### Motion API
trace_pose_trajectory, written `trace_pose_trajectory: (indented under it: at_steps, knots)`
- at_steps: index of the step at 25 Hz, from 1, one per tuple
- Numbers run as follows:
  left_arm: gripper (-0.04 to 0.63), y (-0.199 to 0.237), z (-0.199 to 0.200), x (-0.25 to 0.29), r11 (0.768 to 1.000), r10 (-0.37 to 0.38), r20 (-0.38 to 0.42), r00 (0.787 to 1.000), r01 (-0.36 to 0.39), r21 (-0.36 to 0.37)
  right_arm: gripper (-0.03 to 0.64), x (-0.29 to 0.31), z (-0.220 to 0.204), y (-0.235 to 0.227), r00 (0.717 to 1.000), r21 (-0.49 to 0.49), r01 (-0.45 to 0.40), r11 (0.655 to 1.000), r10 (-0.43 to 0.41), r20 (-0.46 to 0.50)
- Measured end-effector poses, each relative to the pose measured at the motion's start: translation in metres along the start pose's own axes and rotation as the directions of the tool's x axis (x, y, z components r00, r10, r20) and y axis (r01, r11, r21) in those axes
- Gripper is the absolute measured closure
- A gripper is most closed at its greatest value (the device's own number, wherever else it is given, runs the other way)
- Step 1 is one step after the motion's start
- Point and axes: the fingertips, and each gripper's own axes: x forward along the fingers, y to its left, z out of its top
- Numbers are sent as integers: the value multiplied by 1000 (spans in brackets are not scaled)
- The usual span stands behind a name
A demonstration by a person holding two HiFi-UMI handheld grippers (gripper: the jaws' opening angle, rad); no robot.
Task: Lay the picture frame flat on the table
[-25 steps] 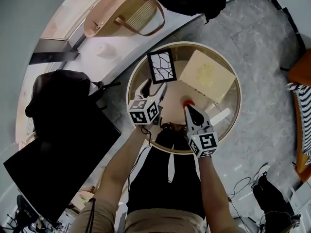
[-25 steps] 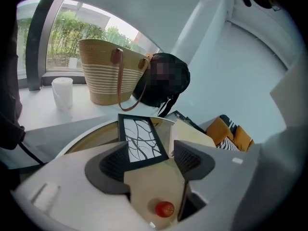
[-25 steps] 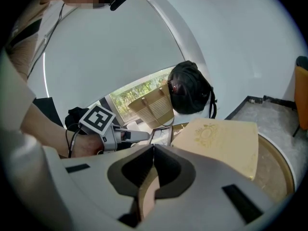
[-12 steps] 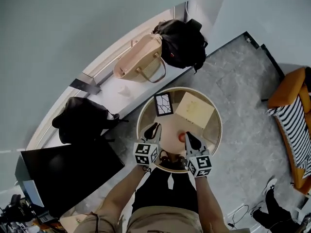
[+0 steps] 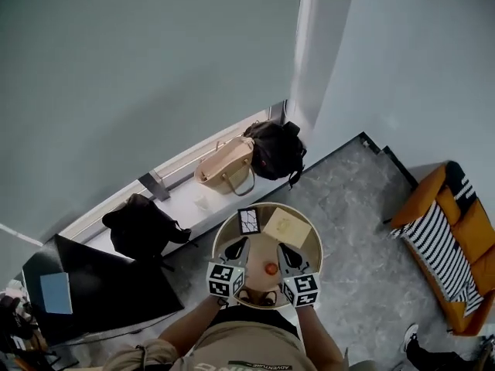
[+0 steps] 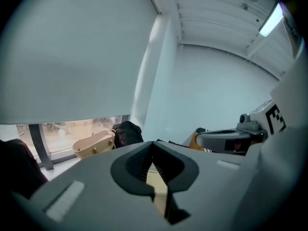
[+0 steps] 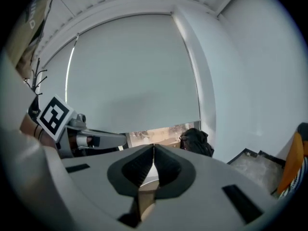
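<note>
The round bench [image 5: 311, 242] stands below me on the grey stone floor [image 5: 356, 222]. A pale rim rings its darker outer band and peach-coloured middle. At its far side is the picture frame [image 5: 248, 221], black-edged, with a white picture of dark lines. From up here I cannot tell whether it lies flat or leans. Just beside it on the right sits a tan box [image 5: 286, 227], on its broad side. Nearer to me, about mid-bench, rests a small red thing [image 5: 271, 268], apart from both.
</note>
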Motion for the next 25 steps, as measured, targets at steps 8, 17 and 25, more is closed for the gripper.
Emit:
trace_pose_trajectory:
  at_steps: [8, 17, 25]
  knots:
    - [588, -42, 79, -19, 978, -26, 134, 991, -3, 209, 609, -18, 62, 2, 997, -100, 11, 995, -4, 71]
    - [588, -48, 122, -16, 972, -16, 201, 979, -31, 232, 609, -36, 122, -5, 986, -137, -6, 991, 28, 163]
    - [588, -44, 189, -20, 944, -11, 313, 950, -93, 315, 609, -44, 190, -14, 959, -141, -1, 990, 41, 281]
